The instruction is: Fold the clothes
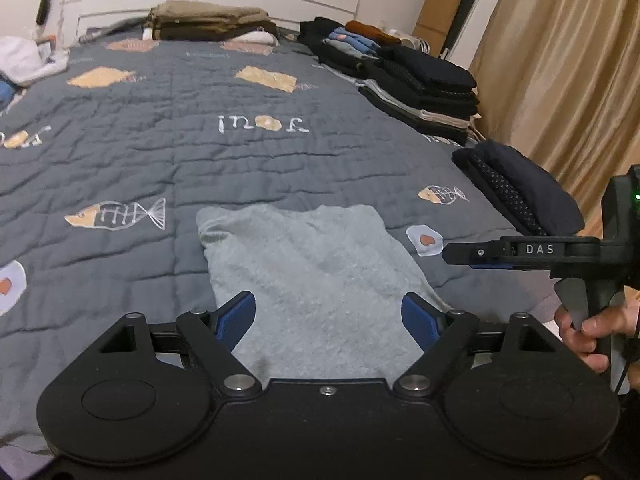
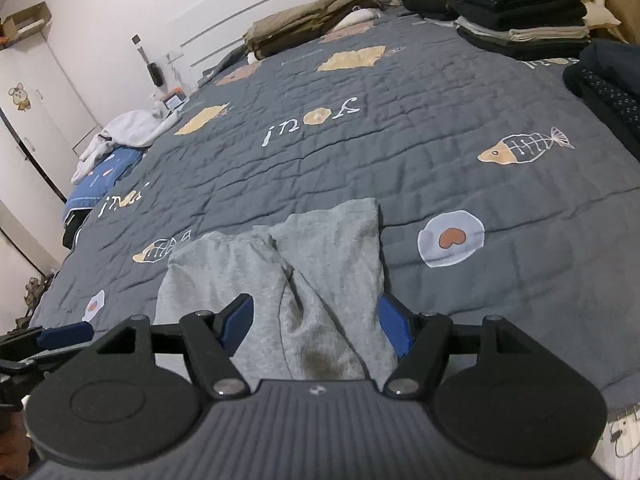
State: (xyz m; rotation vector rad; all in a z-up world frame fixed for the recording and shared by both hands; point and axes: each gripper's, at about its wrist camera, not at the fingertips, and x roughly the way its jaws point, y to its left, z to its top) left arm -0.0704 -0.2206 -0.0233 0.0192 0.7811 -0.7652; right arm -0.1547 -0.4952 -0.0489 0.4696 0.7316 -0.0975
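A folded grey garment [image 1: 316, 280] lay flat on the grey quilt [image 1: 200, 152], at its near edge, between a printed fish on one side and a printed egg on the other. Above the garment the left gripper [image 1: 328, 320] hung with its blue pads [image 1: 236, 318] spread apart, gripping nothing. The right gripper [image 2: 316, 324] was also spread wide over the garment, its jaws empty. Beyond the garment, on the quilt's right edge, sat a folded dark garment [image 1: 520, 188] and then stacks of folded clothes [image 1: 420, 84].
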